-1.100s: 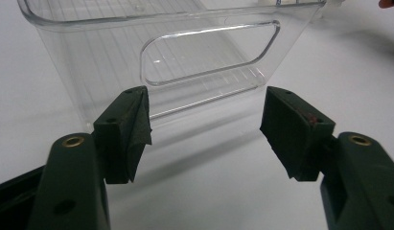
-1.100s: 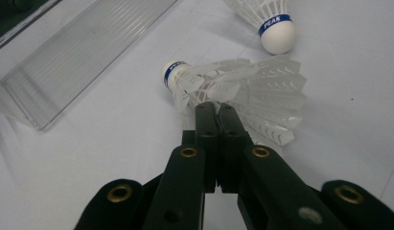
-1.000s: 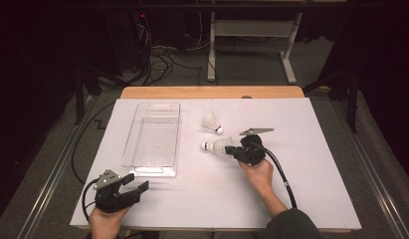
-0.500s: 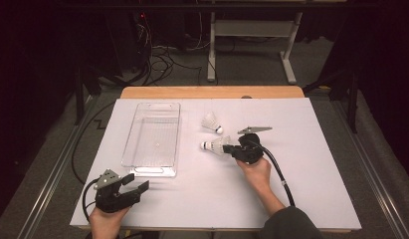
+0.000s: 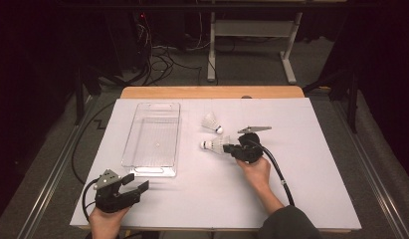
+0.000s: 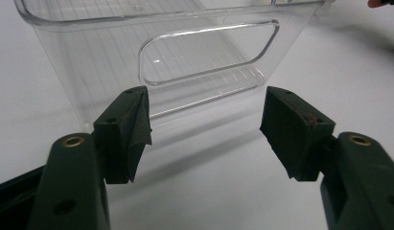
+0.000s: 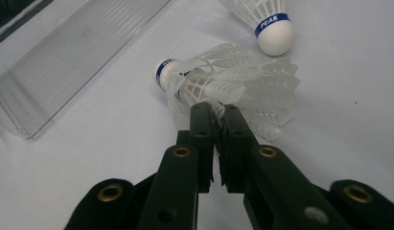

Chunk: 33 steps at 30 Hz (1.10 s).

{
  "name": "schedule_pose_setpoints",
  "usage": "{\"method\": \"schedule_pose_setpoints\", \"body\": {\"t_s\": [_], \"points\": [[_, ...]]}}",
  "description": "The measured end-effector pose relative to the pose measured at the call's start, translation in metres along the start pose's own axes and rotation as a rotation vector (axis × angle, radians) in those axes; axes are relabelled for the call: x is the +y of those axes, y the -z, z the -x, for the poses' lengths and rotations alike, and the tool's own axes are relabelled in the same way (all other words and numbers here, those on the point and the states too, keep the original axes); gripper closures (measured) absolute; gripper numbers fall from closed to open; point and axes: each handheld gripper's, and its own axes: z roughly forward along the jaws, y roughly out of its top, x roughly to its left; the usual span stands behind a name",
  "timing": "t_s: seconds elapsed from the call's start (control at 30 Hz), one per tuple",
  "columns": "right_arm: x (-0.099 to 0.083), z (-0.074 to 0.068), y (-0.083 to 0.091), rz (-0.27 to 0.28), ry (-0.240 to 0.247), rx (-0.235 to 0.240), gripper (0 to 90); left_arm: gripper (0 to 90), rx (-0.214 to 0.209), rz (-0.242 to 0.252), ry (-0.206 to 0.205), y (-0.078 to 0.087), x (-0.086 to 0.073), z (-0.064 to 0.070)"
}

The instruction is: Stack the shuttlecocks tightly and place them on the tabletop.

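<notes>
White sheeting covers the bench, and at its near left corner the left hand-held gripper rests in the person's left hand, its jaws spread wide apart with nothing between them. In the left gripper view those jaws frame the near end wall of a clear plastic bin, which stands just beyond them without touching; an oblong handle slot is cut through that wall.

Farther in, right of the middle, the person's right hand holds the right hand-held gripper, which points left across the bench. Its jaws are closed on the feathered skirt of a white shuttlecock. In the right gripper view the two black jaws are pressed almost together, pinching the edge of the skirt, while the shuttlecock lies on its side with its blue-banded cork tip pointing away from the gripper, toward the bin. Whether it is lifted off the sheet or resting on it, I cannot tell.

Just beyond it lies a second shuttlecock, also on its side, near the first but apart from it; its blue band reads PEAK in the right gripper view.

The bin stretches away along the left half of the bench, both shuttlecocks outside it to its right. Behind the sheet a strip of bare wood shows at the far edge.
</notes>
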Motion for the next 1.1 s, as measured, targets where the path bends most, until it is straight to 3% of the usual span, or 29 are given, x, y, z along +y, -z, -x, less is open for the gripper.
{"method": "schedule_pose_setpoints", "body": {"t_s": [0.7, 1.1], "points": [[0.0002, 0.0015, 0.0049, 0.001, -0.007, -0.039, 65.5, 35.1, -0.001, 0.000, -0.005, 0.0000, 0.0003, 0.0004], [-0.0006, 0.0005, 0.0071, -0.008, 0.012, -0.050, 62.6, 35.1, -0.001, 0.001, -0.004, 0.0000, 0.0003, 0.0004]]}}
